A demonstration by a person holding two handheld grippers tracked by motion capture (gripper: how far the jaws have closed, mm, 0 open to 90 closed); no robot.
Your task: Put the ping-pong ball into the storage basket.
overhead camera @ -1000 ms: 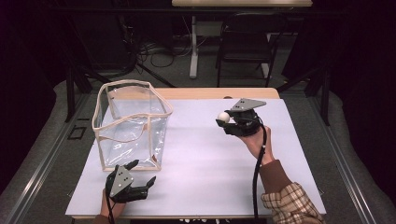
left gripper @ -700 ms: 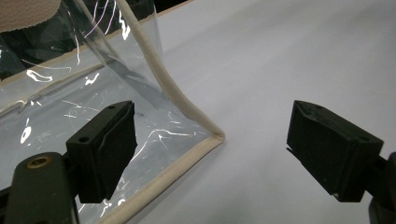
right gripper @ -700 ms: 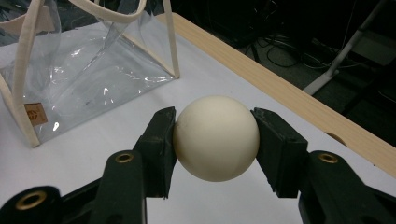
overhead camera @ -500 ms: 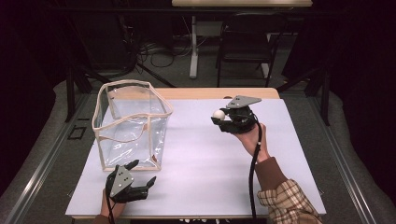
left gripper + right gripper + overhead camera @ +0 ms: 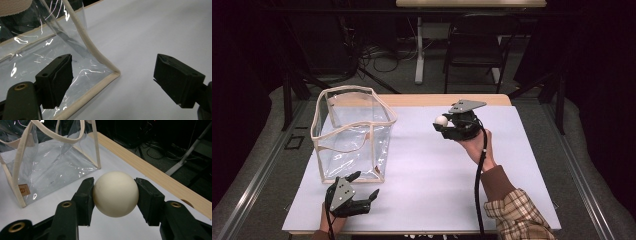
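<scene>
The right gripper (image 5: 443,125) clamps the cream ball (image 5: 115,194) above the table, so it should carry it level over the clear bag (image 5: 353,132) (the left gripper (image 5: 362,186) waits open beside it) before releasing.

The person's right gripper (image 5: 443,123), held above the table in a raised hand (image 5: 475,146), clamps its black jaws shut. The left gripper (image 5: 362,190) sits low, its jaws spread wide.
</scene>
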